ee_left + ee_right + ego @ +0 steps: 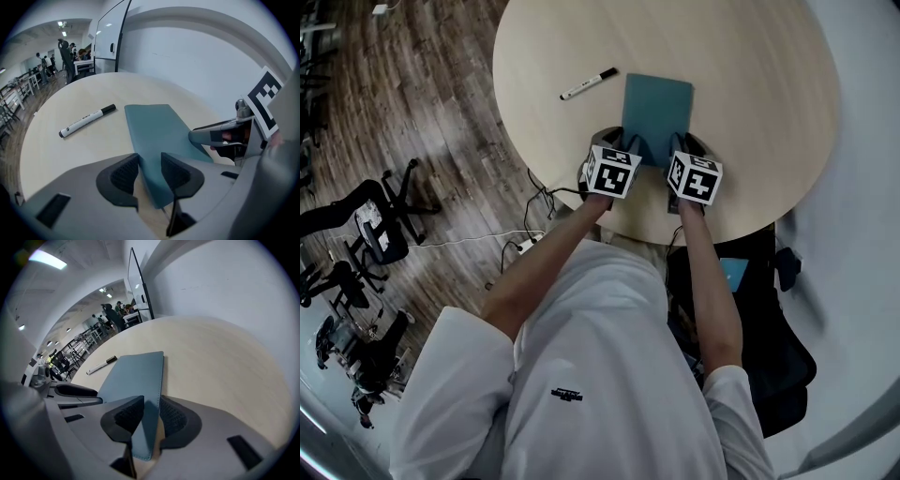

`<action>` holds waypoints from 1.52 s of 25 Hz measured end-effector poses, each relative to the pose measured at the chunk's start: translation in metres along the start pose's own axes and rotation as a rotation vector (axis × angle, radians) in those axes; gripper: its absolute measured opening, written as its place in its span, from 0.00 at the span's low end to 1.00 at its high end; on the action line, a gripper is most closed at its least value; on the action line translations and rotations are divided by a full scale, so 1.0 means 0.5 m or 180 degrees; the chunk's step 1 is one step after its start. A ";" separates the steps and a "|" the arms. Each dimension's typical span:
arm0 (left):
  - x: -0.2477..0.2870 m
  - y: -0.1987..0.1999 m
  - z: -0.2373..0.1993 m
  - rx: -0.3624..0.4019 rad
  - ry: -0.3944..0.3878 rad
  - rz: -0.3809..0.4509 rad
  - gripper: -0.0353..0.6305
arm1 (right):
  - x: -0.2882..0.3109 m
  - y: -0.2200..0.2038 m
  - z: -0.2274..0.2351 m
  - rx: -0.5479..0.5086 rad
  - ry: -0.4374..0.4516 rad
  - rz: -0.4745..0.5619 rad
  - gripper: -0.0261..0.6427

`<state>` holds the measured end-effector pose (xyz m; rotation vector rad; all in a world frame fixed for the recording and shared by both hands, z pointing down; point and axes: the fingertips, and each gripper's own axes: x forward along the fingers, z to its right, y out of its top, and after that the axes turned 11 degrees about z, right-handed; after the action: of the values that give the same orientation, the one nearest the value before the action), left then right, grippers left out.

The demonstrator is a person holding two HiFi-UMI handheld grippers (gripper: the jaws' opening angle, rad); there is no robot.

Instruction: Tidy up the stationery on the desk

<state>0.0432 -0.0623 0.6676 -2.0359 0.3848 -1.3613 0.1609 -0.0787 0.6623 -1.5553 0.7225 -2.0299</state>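
Two claws work the notebook (657, 105), which lies mid-frame on the table (750, 84). The left gripper (150, 171) and right gripper (151, 414) both gape wide and clamp nothing, with a near corner showing in each gap. We judge they should move evenly together, or it skews. Our forearms reach up-frame, side by side, grippers pitched steeply down.

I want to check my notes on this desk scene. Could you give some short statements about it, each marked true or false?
1. The white marker pen with a black cap lies on the round pale wooden table. True.
2. The marker pen rests on top of the flat teal case. False: it lies beside the case, apart.
3. The left hand-held gripper and the right hand-held gripper are both at the case's near edge. True.
4. The left hand-held gripper's jaws are shut together. False: they stand apart over the case's corner.
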 end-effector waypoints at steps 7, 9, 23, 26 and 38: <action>-0.027 0.030 -0.014 0.0328 -0.0114 0.0160 0.29 | -0.042 0.023 -0.007 0.0013 -0.0104 0.0271 0.22; -0.040 0.040 -0.033 0.0459 -0.0114 0.0197 0.29 | -0.057 0.028 -0.023 0.0000 -0.0087 0.0329 0.22; -0.113 0.185 -0.139 0.1233 -0.0402 0.0392 0.26 | -0.090 0.061 -0.128 0.0104 0.0097 0.0570 0.22; -0.097 0.203 -0.159 0.1415 -0.0427 0.0337 0.26 | -0.088 0.062 -0.143 0.0103 0.0129 0.0570 0.22; 0.032 0.167 -0.224 0.1957 -0.0615 -0.0277 0.24 | -0.082 0.082 -0.179 0.0070 0.0235 0.0522 0.21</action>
<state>-0.0422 -0.1729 0.6521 -1.6517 -0.1949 -1.1357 0.0861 -0.0715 0.5865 -1.3679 0.8247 -1.9753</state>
